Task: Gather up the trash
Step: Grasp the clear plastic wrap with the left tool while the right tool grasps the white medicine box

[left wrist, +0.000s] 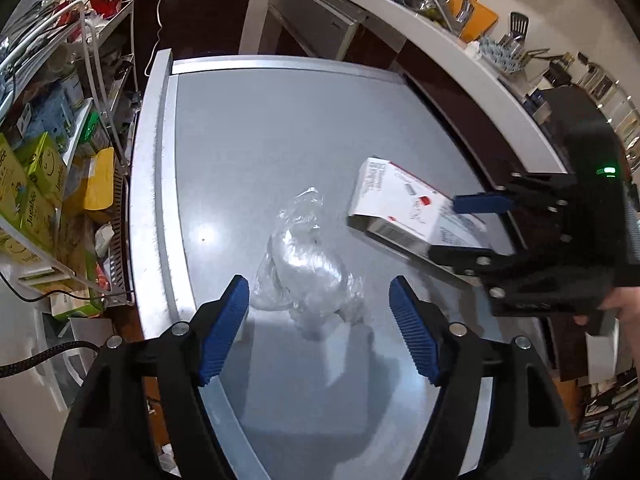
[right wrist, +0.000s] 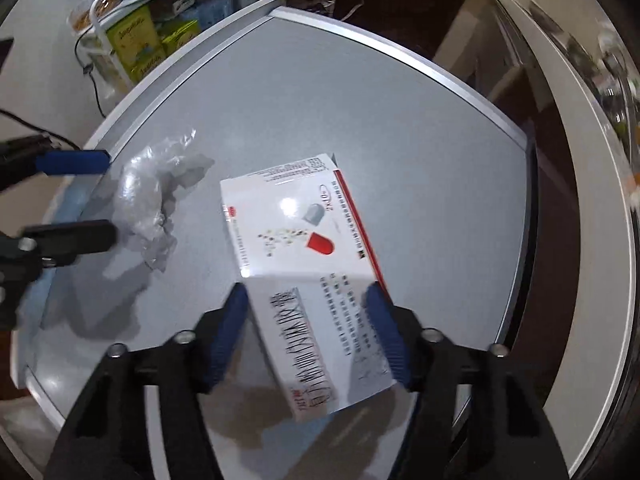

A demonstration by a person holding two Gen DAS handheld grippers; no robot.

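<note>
A crumpled clear plastic bag [left wrist: 308,268] lies on the grey table [left wrist: 280,128], just ahead of and between the fingers of my open left gripper [left wrist: 320,300]. It also shows in the right wrist view [right wrist: 152,196]. My right gripper [right wrist: 308,308] is shut on a white medicine box [right wrist: 304,240] with a red capsule picture and holds it tilted above the table. In the left wrist view the box [left wrist: 400,204] sits at the right, held by the right gripper [left wrist: 456,228]. The left gripper [right wrist: 104,196] shows at the left edge of the right wrist view.
A wire shelf [left wrist: 60,140] crowded with green boxes and packets stands left of the table. A white counter [left wrist: 460,48] with kitchen utensils curves behind and to the right. The table has a raised metal rim [left wrist: 154,184].
</note>
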